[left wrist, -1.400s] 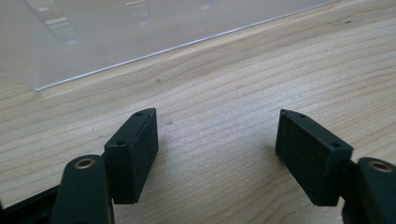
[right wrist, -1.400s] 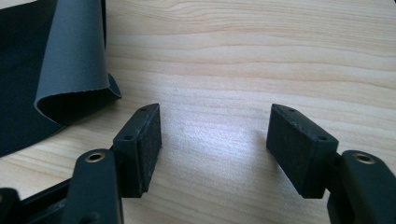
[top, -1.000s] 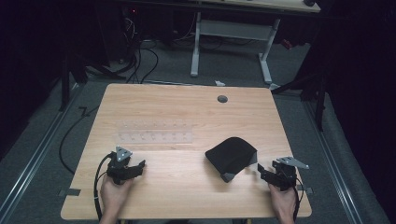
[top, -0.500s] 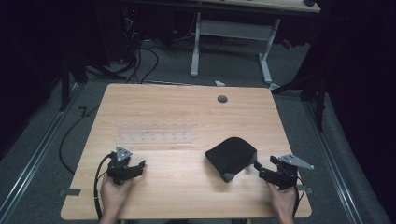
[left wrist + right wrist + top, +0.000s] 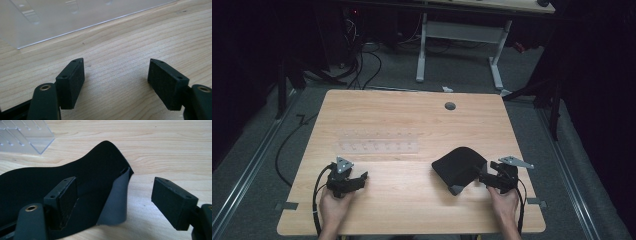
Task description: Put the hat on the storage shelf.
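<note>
A black flexible sheet (image 5: 459,166) with a grey underside lies curled on the wooden table (image 5: 412,120), right of the middle. My right gripper (image 5: 486,177) is at its right edge, open. In the right gripper view the sheet (image 5: 82,177) has its upturned grey edge between the jaws of my right gripper (image 5: 115,183), and the left jaw lies over the black surface. My left gripper (image 5: 348,176) rests open near the front left of the table. Its jaws (image 5: 116,68) hold nothing and stand over bare wood.
A clear acrylic rack (image 5: 377,145) lies left of the middle, just beyond my left gripper; its near edge (image 5: 50,22) shows ahead of the jaws. A round grommet hole (image 5: 450,106) sits at the back. A desk frame and cables stand on the floor behind.
My right gripper has edged left and tipped up against the black sheet's right edge. The left gripper has stayed where it was.
</note>
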### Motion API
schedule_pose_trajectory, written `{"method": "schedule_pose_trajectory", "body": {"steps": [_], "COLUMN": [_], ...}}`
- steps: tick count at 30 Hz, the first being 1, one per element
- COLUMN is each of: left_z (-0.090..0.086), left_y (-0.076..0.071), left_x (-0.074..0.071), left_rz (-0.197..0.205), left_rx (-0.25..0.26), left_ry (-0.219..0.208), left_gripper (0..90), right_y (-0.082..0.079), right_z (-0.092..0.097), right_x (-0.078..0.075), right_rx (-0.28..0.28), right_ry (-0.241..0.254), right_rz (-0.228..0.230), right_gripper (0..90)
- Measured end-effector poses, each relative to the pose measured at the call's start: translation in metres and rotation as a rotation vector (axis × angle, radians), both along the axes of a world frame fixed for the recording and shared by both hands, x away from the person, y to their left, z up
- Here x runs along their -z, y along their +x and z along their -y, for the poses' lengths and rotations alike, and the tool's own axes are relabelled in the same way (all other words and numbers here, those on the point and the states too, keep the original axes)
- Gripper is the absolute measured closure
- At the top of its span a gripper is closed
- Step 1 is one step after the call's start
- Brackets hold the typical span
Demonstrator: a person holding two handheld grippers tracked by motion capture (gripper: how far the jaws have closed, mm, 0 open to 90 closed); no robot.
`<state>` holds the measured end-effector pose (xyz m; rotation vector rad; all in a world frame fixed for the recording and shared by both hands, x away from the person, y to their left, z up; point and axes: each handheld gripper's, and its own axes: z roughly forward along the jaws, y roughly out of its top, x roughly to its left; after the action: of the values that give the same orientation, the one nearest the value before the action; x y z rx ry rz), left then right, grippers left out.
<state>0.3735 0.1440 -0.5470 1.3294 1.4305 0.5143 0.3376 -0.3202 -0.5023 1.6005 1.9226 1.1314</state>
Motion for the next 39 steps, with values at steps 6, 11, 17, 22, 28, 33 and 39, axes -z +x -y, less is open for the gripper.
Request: {"method": "schedule_pose_trajectory", "body": {"steps": [6,11,17,22,28,33,39], "left_z": [0.000,0.000,0.001,0.001,0.001,0.001,0.001], "left_y": [0.000,0.000,-0.001,-0.001,-0.001,-0.001,-0.001], "left_x": [0.000,0.000,0.000,0.000,0.000,0.000,0.000], "left_rz": [0.002,0.002,0.003,0.001,0.001,0.000,0.000], "left_rx": [-0.003,-0.003,0.000,0.005,0.005,0.005,0.004], "left_ry": [-0.001,-0.001,0.000,0.001,0.001,0.002,0.000], "left_gripper": [30.1,30.1,29.7,28.0,27.7,27.7,27.7], "right_y": [0.010,0.016,0.020,0.022,0.018,0.016,0.009], "right_z": [-0.003,-0.008,-0.010,-0.012,-0.013,-0.012,-0.008], "right_x": [0.009,0.015,0.021,0.025,0.028,0.026,0.025], "right_rx": [-0.005,-0.022,-0.032,-0.062,-0.097,-0.118,-0.160], "right_ry": [0.026,0.031,0.049,0.059,0.049,0.041,0.069], "right_rz": [-0.020,-0.036,-0.052,-0.075,-0.078,-0.063,-0.033], "right_gripper": [21.2,21.5,27.2,36.0,42.5,50.5,66.0]}}
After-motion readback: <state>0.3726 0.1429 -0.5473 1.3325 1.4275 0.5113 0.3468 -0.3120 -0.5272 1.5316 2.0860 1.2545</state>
